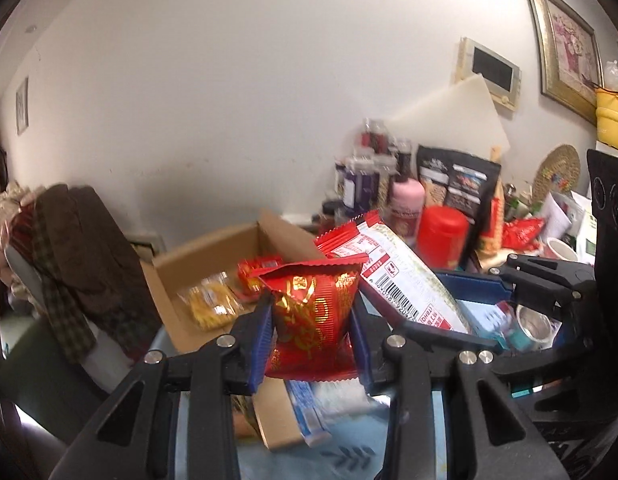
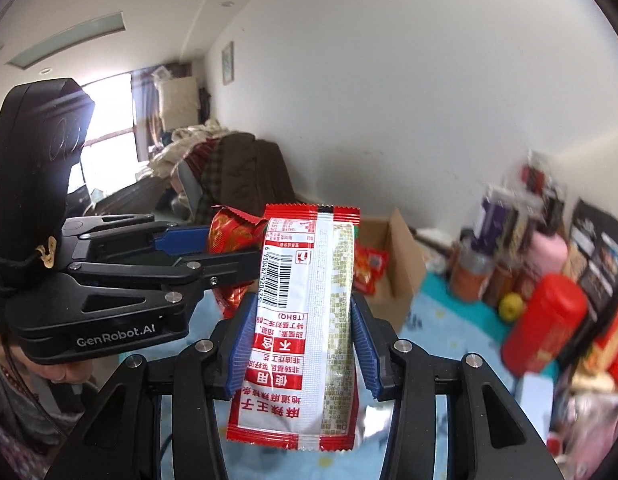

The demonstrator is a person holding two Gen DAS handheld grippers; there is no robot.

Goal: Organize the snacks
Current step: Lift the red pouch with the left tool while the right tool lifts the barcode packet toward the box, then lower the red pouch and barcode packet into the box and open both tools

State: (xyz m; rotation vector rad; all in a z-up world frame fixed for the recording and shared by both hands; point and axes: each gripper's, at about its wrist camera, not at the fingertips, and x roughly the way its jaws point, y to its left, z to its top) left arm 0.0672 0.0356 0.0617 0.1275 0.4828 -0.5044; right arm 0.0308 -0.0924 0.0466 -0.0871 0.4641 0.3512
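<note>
Above the blue-clothed table (image 2: 449, 332), both snacks held clear of the surface, with bare white wall behind and open air around them. Left hand-held gripper (image 1: 313, 332): narrowly parted blue pads pressed on the sides of a red-and-gold packet (image 1: 313, 320), upright between them. Right hand-held gripper (image 2: 303, 344): somewhat wider, pads clamped on the long edges of a red-and-white sachet (image 2: 301, 320), barcode side toward the camera, ends projecting above and below the pads. Open cardboard box (image 1: 213, 256) on the table beyond both, flaps up, yellow and red packets already inside; free cloth between box and grippers. Far right edge crowded: red canister (image 2: 543, 320), pink bottle (image 1: 407, 200), dark pouches (image 1: 457, 184), jars against the wall. Left wrist view only: box interior, blue tray (image 1: 473, 284), framed picture (image 1: 565, 48). Right wrist view only: window, clothes-heaped chair (image 2: 237, 172), yellow-green fruit (image 2: 511, 306), person's patterned sleeve at lower left.
</note>
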